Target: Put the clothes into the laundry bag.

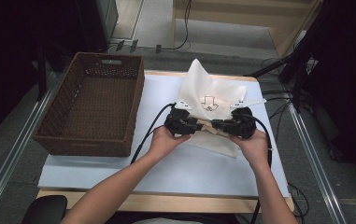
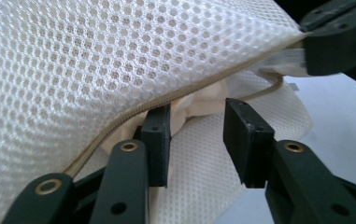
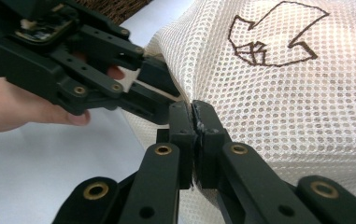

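A white mesh laundry bag with a dark arrow mark lies on the white table top, its far corner standing up. Both grippers meet at the bag's near edge. My right gripper is shut on the mesh bag at that edge, with the fabric pinched between its pads. My left gripper stands open beside the bag's tan zipper, one jaw tucked under the zipper edge and nothing squeezed between the pads. In the high view the left gripper and right gripper almost touch tip to tip.
A brown wicker basket stands with nothing in it on the left part of the table. The white table top runs bare toward the near edge. Cables trail from both grippers, and a dark chair back sits at the bottom left.
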A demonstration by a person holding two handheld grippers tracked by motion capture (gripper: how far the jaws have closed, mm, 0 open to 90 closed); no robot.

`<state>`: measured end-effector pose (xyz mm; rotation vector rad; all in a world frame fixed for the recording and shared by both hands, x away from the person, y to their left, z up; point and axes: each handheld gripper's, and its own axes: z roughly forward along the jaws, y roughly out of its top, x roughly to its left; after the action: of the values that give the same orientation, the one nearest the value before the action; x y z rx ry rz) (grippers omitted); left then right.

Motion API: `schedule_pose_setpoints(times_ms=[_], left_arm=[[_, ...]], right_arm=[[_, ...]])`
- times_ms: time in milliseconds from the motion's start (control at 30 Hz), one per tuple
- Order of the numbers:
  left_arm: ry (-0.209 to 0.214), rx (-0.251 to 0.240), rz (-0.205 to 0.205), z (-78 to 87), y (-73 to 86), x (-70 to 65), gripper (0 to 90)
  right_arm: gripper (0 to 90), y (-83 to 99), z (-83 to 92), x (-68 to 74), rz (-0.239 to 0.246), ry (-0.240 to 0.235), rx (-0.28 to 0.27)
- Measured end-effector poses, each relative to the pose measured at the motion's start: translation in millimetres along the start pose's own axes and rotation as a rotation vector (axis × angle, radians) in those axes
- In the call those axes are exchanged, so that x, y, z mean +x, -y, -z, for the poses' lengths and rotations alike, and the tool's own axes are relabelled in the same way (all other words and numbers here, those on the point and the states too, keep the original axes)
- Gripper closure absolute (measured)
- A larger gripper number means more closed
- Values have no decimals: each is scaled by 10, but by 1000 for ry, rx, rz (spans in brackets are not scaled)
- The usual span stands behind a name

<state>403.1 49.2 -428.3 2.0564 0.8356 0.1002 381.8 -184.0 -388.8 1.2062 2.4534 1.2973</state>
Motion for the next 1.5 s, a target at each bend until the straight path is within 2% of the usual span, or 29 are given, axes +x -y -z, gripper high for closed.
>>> schedule_pose_setpoints(times_ms=[100, 167, 267, 333, 433, 467, 567, 700, 800, 867, 933, 1033, 1100, 1200, 1400, 1500], left_arm=[[9, 8, -9, 10, 43, -39, 727], [-2, 29, -20, -18, 99, -68, 767], [-22, 62, 7, -108, 191, -54, 795], [-60, 83, 12, -173, 217, -25, 799], [-139, 92, 42, -238, 196, 55, 798], [-150, 96, 59, -248, 179, 95, 800], [-193, 81, 86, -270, 110, 139, 804], [-236, 28, 129, -284, 23, 177, 799], [-292, 22, 133, -316, -12, 189, 795], [-303, -9, 158, -323, -23, 199, 774], [-315, -6, 152, -336, -23, 210, 768], [-323, 36, 161, -400, 12, 263, 777], [-330, 55, 143, -428, 31, 266, 754], [-286, 72, 163, -421, 39, 281, 698], [-212, 83, 146, -263, 38, 255, 658], [-183, 92, 123, -183, 53, 228, 640]], right_arm=[[894, -2, -3, 4, -3, 1, -1], [895, -3, -2, 4, -1, 2, -2], [894, -4, -4, 4, -1, 0, -2], [895, -5, -6, 5, -1, 0, 0], [894, -5, -2, 8, -1, 0, -2], [894, -5, 1, 4, -1, 0, -3], [894, -3, -1, -4, -4, -2, -1], [894, -4, -2, -1, -3, -3, -2], [894, -5, -11, 5, 0, -4, -2], [895, -6, -20, 11, 3, -4, -1], [894, -6, -18, 10, 0, -3, -1], [894, -3, -14, 0, -2, -5, -1], [894, -3, -40, 6, 0, -4, 6], [894, -3, -71, 24, 5, -1, 14], [894, -3, -44, 10, 0, -3, 3], [894, -4, -36, 12, -1, -2, 0]])
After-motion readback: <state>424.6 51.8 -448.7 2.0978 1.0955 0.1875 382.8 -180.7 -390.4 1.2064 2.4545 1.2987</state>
